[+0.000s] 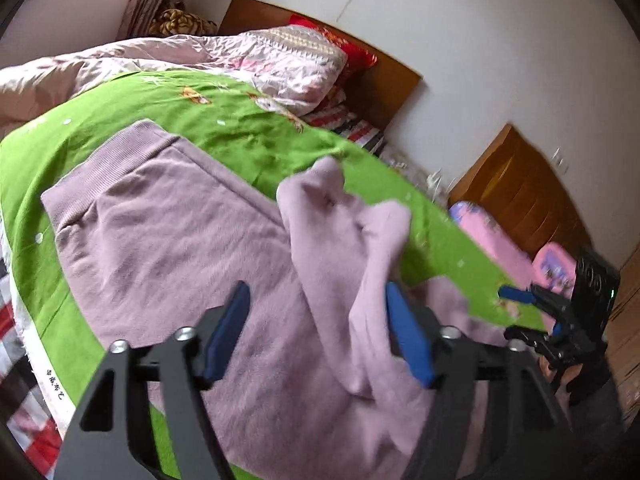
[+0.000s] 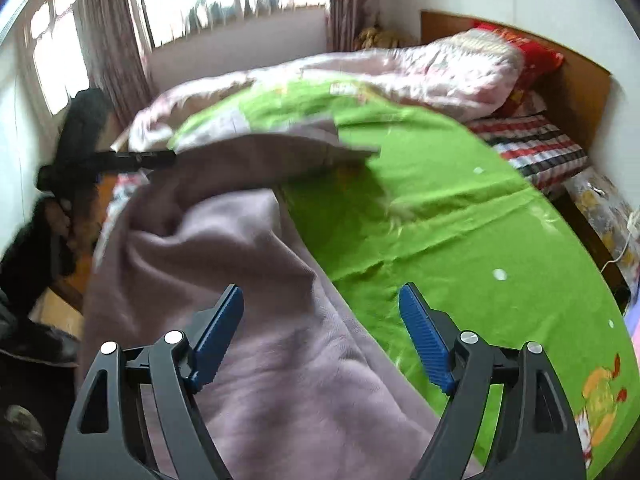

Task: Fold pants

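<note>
One pair of mauve pants (image 1: 168, 220) lies on the green sheet (image 1: 224, 128) that covers the bed, with its ribbed waistband (image 1: 100, 160) toward the far end of the sheet and one leg (image 1: 344, 240) thrown back in a loose, bunched fold over the rest of the garment. Two grippers are in view. The left gripper (image 1: 318, 300) hangs over the pants with its two blue pads spread wide; the folded leg lies between them and brushes the right-hand pad (image 1: 408, 336), but nothing is pinched. The right gripper (image 2: 322, 304) stands above the near edge of the pants (image 2: 280, 360), where mauve cloth meets green sheet, its two pads likewise spread apart and holding nothing; in the left wrist view it shows at the far right edge of the sheet (image 1: 520, 300). Beyond the pants, at the head of the sheet, lie one rumpled pink quilt (image 2: 420, 68) and one red pillow (image 2: 524, 52) against one wooden headboard (image 2: 576, 80).
</note>
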The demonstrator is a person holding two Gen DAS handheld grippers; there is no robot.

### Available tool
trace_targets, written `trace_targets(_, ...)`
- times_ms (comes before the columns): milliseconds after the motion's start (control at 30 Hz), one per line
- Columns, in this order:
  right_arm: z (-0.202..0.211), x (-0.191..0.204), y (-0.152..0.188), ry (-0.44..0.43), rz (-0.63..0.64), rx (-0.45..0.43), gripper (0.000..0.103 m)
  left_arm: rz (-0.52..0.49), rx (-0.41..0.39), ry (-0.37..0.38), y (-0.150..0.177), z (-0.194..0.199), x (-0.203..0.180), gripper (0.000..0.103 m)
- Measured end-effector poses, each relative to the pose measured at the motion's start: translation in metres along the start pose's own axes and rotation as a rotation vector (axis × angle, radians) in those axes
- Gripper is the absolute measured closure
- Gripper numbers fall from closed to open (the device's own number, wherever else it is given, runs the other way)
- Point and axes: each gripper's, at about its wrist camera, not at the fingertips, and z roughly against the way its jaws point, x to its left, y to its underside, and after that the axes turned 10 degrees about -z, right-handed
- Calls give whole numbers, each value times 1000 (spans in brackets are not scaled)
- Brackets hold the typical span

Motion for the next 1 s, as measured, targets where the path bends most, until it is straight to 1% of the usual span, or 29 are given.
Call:
trace_targets(100, 12, 5, -8, 11, -17, -32, 26, -3, 7, 26, -21, -4, -8, 22)
trace_targets(133, 9, 5, -13, 13, -34, -33, 26, -28, 15, 29, -31, -9, -15, 21)
trace_targets(200, -4, 2, -28, 23, -93, -21, 28, -114, 87, 23, -49, -26, -36, 19)
trace_targets(233, -12, 2, -33, 38, -111, -21, 28, -198, 146, 4, -58, -43, -56, 19)
trace_targets(300, -24, 2, -39, 62, -150, -43, 28, -298, 221, -17, -66, -69, -79, 19)
trace_targets(333, -30, 0, -45, 51, -192, -64, 28, -346, 276, -41, -69, -89, -89, 19)
trace_targets(367, -33, -2, -48, 34, -234, -85, 28, -381, 323, -82, -70, -105, -94, 20)
trace_targets(400, -36, -3, -51, 21, -267, -104, 28, -406, 364, -145, -70, -117, -97, 27)
trace_targets(433, -39, -3, -53, 8, -298, -125, 28, -400, 362, -154, -72, -117, -98, 30)
trace_targets(467, -41, -1, -55, -7, -314, -136, 28, -370, 331, -119, -75, -111, -93, 31)
trace_targets(500, -44, 2, -59, -27, -318, -140, 28, -316, 282, -72, -78, -99, -85, 31)
trace_targets(533, -48, 6, -64, -35, -309, -136, 28, -218, 186, -39, -81, -76, -67, 31)
trace_targets(567, -51, 10, -68, -42, -296, -127, 28, -130, 86, -28, -82, -52, -46, 28)
trace_targets(600, -59, 17, -76, -55, -266, -108, 28, -29, -10, -33, -78, -26, -18, 23)
trace_targets(633, -67, 24, -86, -68, -236, -92, 28, 53, -55, -57, -73, -8, 5, 22)
trace_targets(667, -75, 31, -94, -77, -209, -79, 28, 152, -93, -88, -64, 12, 36, 23)
trace_targets(700, -84, 41, -104, -92, -171, -60, 28, 209, -110, -102, -59, 23, 57, 24)
trace_targets(733, -102, 58, -123, -112, -107, -26, 28, 269, -118, -127, -50, 35, 83, 25)
trace_targets(767, -114, 69, -133, -125, -70, 1, 28, 303, -98, -162, -44, 41, 105, 32)
trace_targets(800, -131, 84, -147, -145, -24, 43, 28, 322, -81, -183, -41, 43, 118, 41)
trace_targets(833, -152, 101, -163, -171, 26, 95, 29, 353, -71, -192, -34, 48, 134, 42)
trace_targets(900, -186, 127, -185, -192, 100, 180, 29, 399, -44, -183, -23, 50, 156, 42)
trace_targets(933, -213, 144, -200, -217, 143, 258, 30, 408, -35, -179, -20, 49, 162, 42)
trace_targets(967, -229, 154, -207, -226, 176, 295, 33, 416, -29, -168, -18, 47, 167, 42)
trace_targets(1000, -247, 163, -215, -210, 214, 325, 36, 427, -23, -146, -18, 44, 173, 42)
